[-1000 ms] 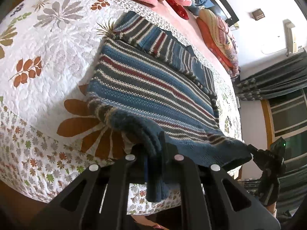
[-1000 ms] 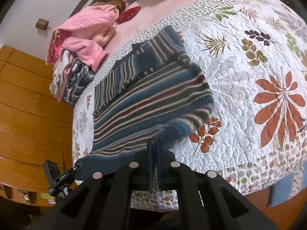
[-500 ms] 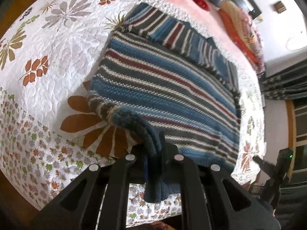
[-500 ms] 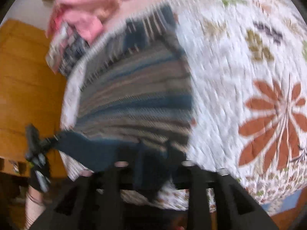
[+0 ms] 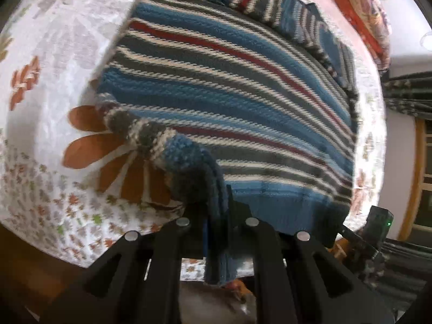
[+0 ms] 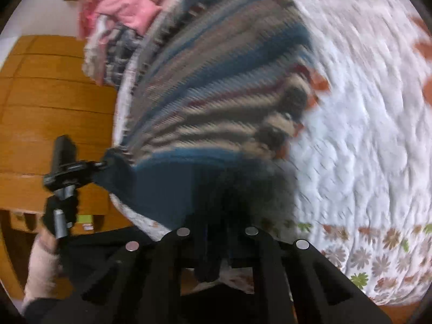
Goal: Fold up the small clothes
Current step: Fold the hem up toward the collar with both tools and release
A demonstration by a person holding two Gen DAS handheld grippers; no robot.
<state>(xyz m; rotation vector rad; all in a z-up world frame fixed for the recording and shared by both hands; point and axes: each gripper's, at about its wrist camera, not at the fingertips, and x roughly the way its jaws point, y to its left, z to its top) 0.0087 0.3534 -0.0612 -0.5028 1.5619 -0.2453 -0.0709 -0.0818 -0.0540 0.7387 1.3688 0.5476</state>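
Blurring heavily, right wrist view smears stripes. Striped knit sweater (image 5: 229,86) lies flat on quilted floral bedspread (image 5: 54,62). Left gripper (image 5: 216,218) clamps bunched blue hem corner; right gripper (image 6: 216,232) pinches opposite hem corner, fabric hiding fingertips. Pink clothes pile (image 6: 121,8) at far edge, wooden wardrobe (image 6: 54,102) beyond.

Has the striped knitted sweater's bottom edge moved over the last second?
Yes. The striped knitted sweater has its hem carried up the floral quilt, toward the pink clothes pile.
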